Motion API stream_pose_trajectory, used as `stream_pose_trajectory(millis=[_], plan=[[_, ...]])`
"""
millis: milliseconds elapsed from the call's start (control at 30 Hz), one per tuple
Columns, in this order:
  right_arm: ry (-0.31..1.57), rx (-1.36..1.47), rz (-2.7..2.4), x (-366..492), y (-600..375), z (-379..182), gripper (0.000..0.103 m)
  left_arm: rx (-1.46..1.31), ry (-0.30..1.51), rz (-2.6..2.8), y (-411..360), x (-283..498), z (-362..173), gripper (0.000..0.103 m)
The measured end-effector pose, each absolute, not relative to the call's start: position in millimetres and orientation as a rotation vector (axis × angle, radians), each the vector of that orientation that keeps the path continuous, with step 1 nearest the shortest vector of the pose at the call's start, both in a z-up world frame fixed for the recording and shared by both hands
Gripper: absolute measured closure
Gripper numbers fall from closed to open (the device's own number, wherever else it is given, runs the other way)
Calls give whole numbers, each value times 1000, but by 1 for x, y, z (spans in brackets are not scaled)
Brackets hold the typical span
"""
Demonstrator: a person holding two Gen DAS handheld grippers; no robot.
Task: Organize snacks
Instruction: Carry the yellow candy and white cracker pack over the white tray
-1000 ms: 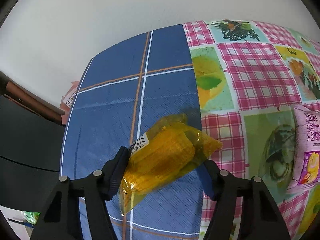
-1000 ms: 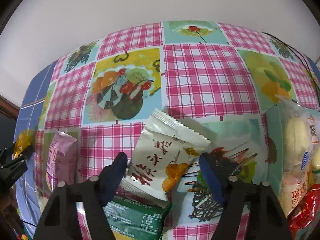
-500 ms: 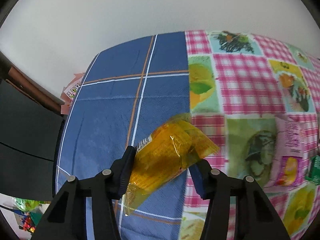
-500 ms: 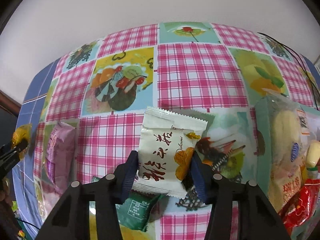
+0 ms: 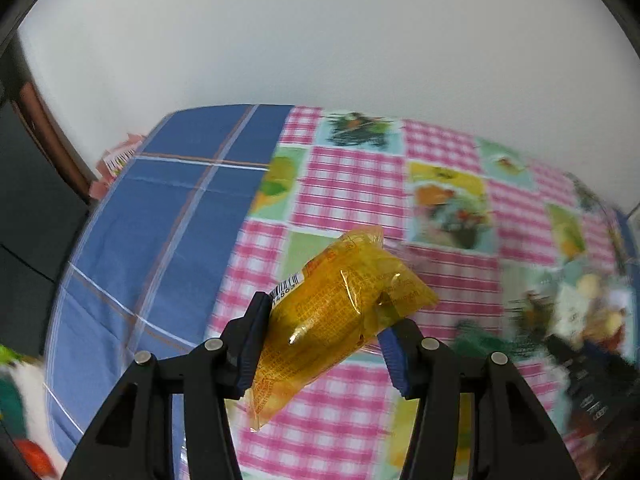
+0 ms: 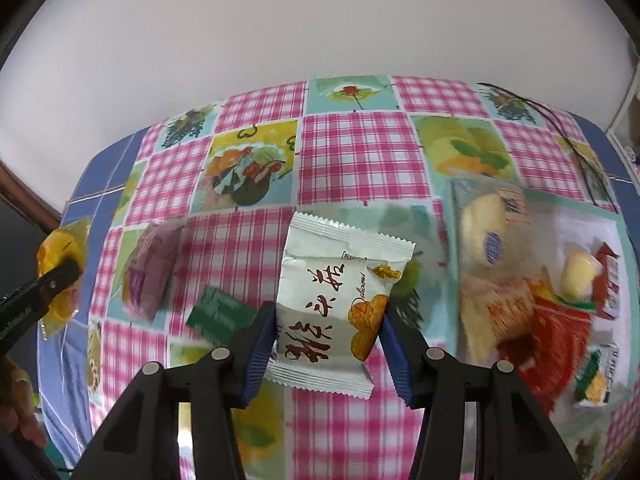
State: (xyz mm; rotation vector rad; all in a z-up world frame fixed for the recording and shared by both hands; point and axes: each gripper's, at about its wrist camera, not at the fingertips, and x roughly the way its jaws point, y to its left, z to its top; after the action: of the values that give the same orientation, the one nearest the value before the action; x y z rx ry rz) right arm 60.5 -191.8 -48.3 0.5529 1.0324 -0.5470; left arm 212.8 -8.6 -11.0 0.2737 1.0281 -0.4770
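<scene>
I have both tongs loaded and I judge this the carrying step: my left tongs are clamped on the translucent yellow plastic snack packet, held clear above the pink-checked desk, and my right tongs grip the white foil snack pouch with brown lettering the same way. A clear bag of mixed snacks lies to the right. Next, I think, each packet needs setting down with its group, lowering before I release.
</scene>
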Motion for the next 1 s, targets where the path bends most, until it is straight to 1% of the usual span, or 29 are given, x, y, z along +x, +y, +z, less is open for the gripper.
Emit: stream_pose_trajectory(millis=[200,433,767,1000], plan=[[1007,536,-547,29,-183,-34,49,159,1028,-500,-22,160,1,49],[972,531,-563,-7,-187,-21,49,98,1032,-513,-42,108,5,49],[935,613,-590,-54,-214,-18,49,97,1025,-573,-90,53,16,49],[912,663,-647,-86,-252,-20,49,137,1004,-631,-132,27,19,49]])
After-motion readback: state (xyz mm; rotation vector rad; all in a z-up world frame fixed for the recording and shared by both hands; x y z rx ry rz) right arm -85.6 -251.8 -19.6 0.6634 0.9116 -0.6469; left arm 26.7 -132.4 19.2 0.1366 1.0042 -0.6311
